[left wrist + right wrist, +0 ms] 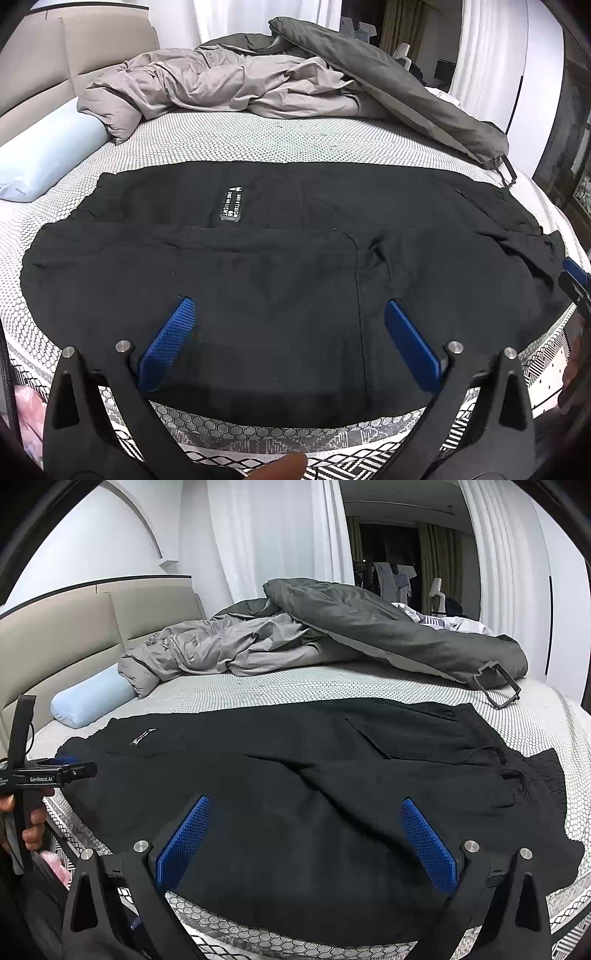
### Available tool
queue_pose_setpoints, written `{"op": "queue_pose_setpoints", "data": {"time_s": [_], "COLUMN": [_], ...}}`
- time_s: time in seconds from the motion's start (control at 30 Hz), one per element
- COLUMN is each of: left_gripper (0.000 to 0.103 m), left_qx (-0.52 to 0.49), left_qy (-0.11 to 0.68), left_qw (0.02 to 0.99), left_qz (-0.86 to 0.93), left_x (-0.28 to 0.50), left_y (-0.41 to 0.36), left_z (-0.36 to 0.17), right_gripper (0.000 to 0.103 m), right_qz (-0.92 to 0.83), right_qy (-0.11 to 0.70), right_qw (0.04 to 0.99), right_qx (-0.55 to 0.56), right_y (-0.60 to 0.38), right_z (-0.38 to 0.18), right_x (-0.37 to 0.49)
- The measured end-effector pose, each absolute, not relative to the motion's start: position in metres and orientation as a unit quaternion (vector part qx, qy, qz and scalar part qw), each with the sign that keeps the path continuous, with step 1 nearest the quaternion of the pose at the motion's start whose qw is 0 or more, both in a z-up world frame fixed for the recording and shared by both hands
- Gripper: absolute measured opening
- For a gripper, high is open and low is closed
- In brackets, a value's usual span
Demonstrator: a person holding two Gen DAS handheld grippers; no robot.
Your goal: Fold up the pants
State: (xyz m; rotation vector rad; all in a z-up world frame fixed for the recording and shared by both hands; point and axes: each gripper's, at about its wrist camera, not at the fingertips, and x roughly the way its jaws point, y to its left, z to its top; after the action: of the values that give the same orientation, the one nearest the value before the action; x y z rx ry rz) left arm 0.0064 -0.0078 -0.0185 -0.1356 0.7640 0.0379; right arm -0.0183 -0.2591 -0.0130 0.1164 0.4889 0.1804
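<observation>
Black pants (280, 266) lie spread flat across the bed's near side, legs to the left, waistband to the right, with a white-lettered label (232, 205) on the far leg. They also show in the right wrist view (314, 794). My left gripper (290, 321) is open, its blue pads hovering over the near leg close to the bed's edge. My right gripper (306, 819) is open above the pants near the waist end. The left gripper also shows at the left edge of the right wrist view (68, 766), and the right gripper at the right edge of the left wrist view (576, 277).
A white honeycomb-patterned mattress (258, 136) carries a rumpled grey duvet (229, 85) and a dark grey blanket (399, 85) at the back. A light blue bolster (48, 151) lies at the left by the beige headboard (33, 74). A black buckle (498, 685) lies at the back right.
</observation>
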Motion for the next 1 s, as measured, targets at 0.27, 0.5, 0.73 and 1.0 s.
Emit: {"op": "queue_pose_setpoints", "data": {"time_s": [0.27,0.5,0.73,1.0], "left_gripper": [0.102,0.102,0.102,0.102], "left_qx": [-0.064,-0.056,-0.052,-0.043], "left_qy": [0.373,0.369,0.362,0.333], "left_qw": [0.925,0.928,0.931,0.942], "left_qz": [0.020,0.020,0.014,0.001], "left_x": [0.0082,0.0080,0.0076,0.0038], "left_y": [-0.0060,-0.0106,-0.0124,-0.0129], "left_z": [-0.0191,-0.0192,-0.0193,-0.0163], "right_gripper": [0.103,0.103,0.103,0.103], "right_qz": [0.086,0.084,0.082,0.081], "right_qy": [0.239,0.238,0.239,0.241], "right_qw": [0.965,0.966,0.966,0.965], "right_qx": [0.060,0.061,0.059,0.067], "right_y": [-0.2607,-0.2631,-0.2619,-0.2658], "right_z": [-0.0157,-0.0170,-0.0162,-0.0177], "right_x": [-0.0225,-0.0234,-0.0238,-0.0210]}}
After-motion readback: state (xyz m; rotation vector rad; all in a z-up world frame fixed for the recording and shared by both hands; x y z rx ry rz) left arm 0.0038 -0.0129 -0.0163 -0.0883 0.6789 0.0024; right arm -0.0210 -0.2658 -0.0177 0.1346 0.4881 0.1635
